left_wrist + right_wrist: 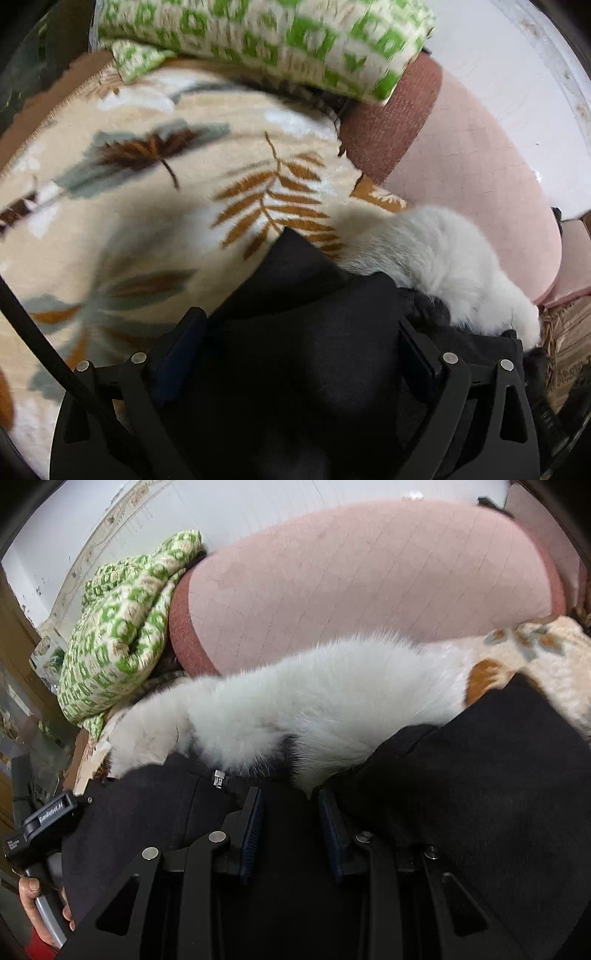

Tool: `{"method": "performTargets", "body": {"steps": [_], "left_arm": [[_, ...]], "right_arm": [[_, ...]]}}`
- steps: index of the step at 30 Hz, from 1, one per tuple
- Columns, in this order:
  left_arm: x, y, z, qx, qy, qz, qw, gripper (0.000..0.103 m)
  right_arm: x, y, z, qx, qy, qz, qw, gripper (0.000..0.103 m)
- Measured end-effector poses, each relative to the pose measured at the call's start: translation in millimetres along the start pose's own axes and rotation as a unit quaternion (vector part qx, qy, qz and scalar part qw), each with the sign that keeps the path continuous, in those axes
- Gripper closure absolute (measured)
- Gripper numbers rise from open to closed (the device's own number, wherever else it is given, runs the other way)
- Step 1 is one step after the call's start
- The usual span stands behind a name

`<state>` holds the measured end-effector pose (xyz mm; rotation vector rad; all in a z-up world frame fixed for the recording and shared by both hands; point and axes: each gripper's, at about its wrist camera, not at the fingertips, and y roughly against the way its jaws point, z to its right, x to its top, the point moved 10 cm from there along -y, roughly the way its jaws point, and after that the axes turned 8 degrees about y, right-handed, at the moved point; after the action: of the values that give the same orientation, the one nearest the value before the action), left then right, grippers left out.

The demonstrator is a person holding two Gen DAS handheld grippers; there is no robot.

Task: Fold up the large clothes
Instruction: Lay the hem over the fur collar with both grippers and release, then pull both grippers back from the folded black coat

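Black coat [295, 350] with its white fur collar [295, 709] lies near on the leaf-print blanket [147, 184]. Left gripper [295, 354] is spread wide, released; right gripper [291, 834] is narrowed, whether gripping cloth I cannot tell. Likely regrasping mid-fold; next needs a firm edge hold.

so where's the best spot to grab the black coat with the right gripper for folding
Probably the black coat edge just below the white fur collar, near the metal clasp. Come from above: the cloth lies flat on the leaf-print blanket, and the right gripper already points down there, jaws narrow.
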<state>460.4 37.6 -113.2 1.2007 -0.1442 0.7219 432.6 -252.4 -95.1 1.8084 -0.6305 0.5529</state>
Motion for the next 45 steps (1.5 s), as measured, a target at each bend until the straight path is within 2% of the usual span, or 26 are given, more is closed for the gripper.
{"method": "performTargets", "body": {"steps": [3, 6, 8, 10, 11, 12, 16, 20, 23, 25, 27, 28, 31, 33, 35, 36, 38, 40, 43, 45], "left_arm": [[0, 40, 1, 0.010, -0.039, 0.036, 0.9986, 0.008], [-4, 65, -2, 0.031, -0.063, 0.061, 0.9957, 0.008], [-7, 63, -9, 0.066, -0.078, 0.067, 0.9925, 0.008], [-14, 44, -19, 0.088, -0.083, 0.041, 0.9918, 0.006], [-17, 34, -23, 0.079, -0.069, 0.025, 0.9942, 0.006], [-19, 28, -28, 0.068, -0.056, 0.015, 0.9960, 0.006], [-23, 9, -43, 0.022, 0.007, -0.015, 0.9996, 0.001], [-28, 2, -49, -0.027, 0.050, -0.044, 0.9974, 0.001], [-31, 18, -57, -0.034, 0.085, -0.059, 0.9941, 0.001], [-30, 45, -60, -0.023, 0.080, -0.038, 0.9958, 0.002], [-30, 72, -60, -0.013, 0.056, -0.017, 0.9982, 0.002], [-31, 94, -60, -0.002, 0.034, 0.005, 0.9994, 0.002], [-38, 147, -63, 0.025, -0.009, 0.063, 0.9976, 0.002], [-50, 194, -67, 0.051, -0.034, 0.119, 0.9909, 0.002], [-61, 232, -70, 0.079, -0.049, 0.172, 0.9807, 0.002], [-69, 255, -71, 0.104, -0.059, 0.210, 0.9704, 0.002], [-81, 286, -73, 0.136, -0.073, 0.259, 0.9534, 0.002], [-100, 321, -68, 0.147, -0.091, 0.308, 0.9357, 0.002], [-126, 350, -60, 0.149, -0.107, 0.338, 0.9232, 0.002], [-141, 361, -56, 0.139, -0.109, 0.345, 0.9219, 0.002]], "right_arm": [[9, 43, 12, -0.003, -0.017, 0.039, 0.999, 0.070], [10, 80, 30, -0.050, -0.001, 0.066, 0.997, 0.070], [2, 85, 44, -0.078, 0.010, 0.059, 0.995, 0.069], [-11, 72, 64, -0.100, 0.004, 0.031, 0.994, 0.070], [-18, 64, 80, -0.119, -0.005, 0.018, 0.993, 0.070], [-23, 58, 90, -0.121, -0.019, 0.013, 0.992, 0.070], [-29, 40, 113, -0.101, -0.083, 0.008, 0.991, 0.070], [-33, 31, 118, -0.088, -0.096, 0.000, 0.991, 0.069], [-33, 35, 119, -0.078, -0.102, -0.005, 0.992, 0.069], [-30, 54, 117, -0.095, -0.097, -0.001, 0.991, 0.067], [-28, 79, 108, -0.105, -0.082, 0.021, 0.991, 0.055], [-29, 94, 102, -0.110, -0.071, 0.031, 0.991, 0.050], [-40, 138, 83, -0.115, -0.039, 0.054, 0.991, 0.044], [-53, 163, 71, -0.117, -0.020, 0.062, 0.991, 0.042], [-71, 185, 60, -0.114, -0.009, 0.071, 0.991, 0.037], [-85, 197, 53, -0.112, -0.007, 0.076, 0.991, 0.034], [-106, 210, 46, -0.107, -0.011, 0.078, 0.991, 0.033], [-128, 218, 38, -0.100, -0.013, 0.080, 0.992, 0.033], [-157, 229, 22, -0.097, -0.014, 0.084, 0.992, 0.033], [-175, 236, 11, -0.088, -0.022, 0.088, 0.992, 0.033]]}}
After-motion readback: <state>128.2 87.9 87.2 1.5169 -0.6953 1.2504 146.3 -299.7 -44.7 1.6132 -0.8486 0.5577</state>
